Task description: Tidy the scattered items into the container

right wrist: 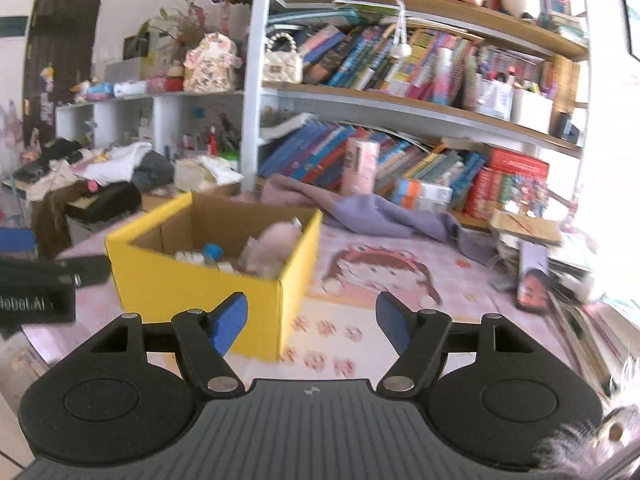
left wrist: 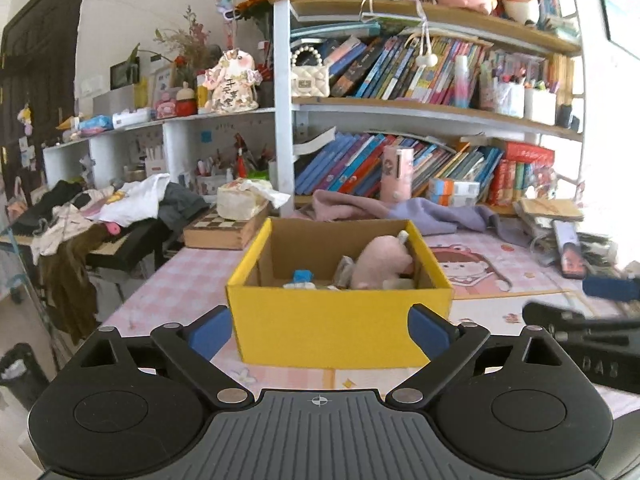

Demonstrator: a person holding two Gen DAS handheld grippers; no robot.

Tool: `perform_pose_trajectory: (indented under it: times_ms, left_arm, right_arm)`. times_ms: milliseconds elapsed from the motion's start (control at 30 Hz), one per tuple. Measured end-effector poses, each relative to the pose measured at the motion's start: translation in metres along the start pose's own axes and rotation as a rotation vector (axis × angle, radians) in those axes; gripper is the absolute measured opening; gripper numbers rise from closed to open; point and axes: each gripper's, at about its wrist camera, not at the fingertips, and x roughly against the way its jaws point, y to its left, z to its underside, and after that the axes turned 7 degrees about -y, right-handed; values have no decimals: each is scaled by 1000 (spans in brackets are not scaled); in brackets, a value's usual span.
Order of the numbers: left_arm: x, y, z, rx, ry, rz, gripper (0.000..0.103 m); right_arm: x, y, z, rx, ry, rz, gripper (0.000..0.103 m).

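A yellow cardboard box (left wrist: 340, 308) stands open on the pink checked table mat, straight ahead in the left wrist view and to the left in the right wrist view (right wrist: 192, 284). Inside lie a pink plush toy (left wrist: 380, 264) (right wrist: 276, 244), a small blue item (left wrist: 303, 276) (right wrist: 212, 250) and some pale bits. My left gripper (left wrist: 320, 332) is open just short of the box's front wall, with nothing between its blue pads. To the right of the box, my right gripper (right wrist: 312, 320) is open and empty, its left pad in front of the box's near corner.
A purple cloth (left wrist: 440, 212) lies behind the box under crowded bookshelves (left wrist: 400, 108). A stack of papers with a phone-like card (right wrist: 532, 280) sits at the right. A chessboard box (left wrist: 224, 232) and a clothes pile (left wrist: 120, 204) are at the left. Something grey and furry (right wrist: 580, 444) shows bottom right.
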Motion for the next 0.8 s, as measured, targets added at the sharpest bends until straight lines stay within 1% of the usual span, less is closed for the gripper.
perform_pose_trajectory:
  times_ms: [100,200,300,400,600,633,667,800]
  left_arm:
    - [6,-4,10,-33,14,-1,97]
    - [9,-8,15,-67,41,4,97]
    - [10,-12,19,-88,64,10,97]
    - [9,-14,24,-87,101,28,97]
    - [0,-23,32,-69,180,68,97]
    - [-1,-25,33,-67,193,75,97]
    - [-2,-27,34,-68,205,81,97]
    - [-3,-33,39,-82,240,87,98]
  right_arm:
    - [14,-2,14,-1,34,36,69]
    - [21,-6,18,-28,56,62,70]
    - [25,-8,22,-53,78,75,70]
    - [27,-10,27,-61,107,76,71]
    - [27,-17,33,-66,162,73,77]
    - [27,-19,35,-74,174,72,80]
    - [27,-21,37,-81,184,72,85]
    - [26,-28,43,-100,223,88,92]
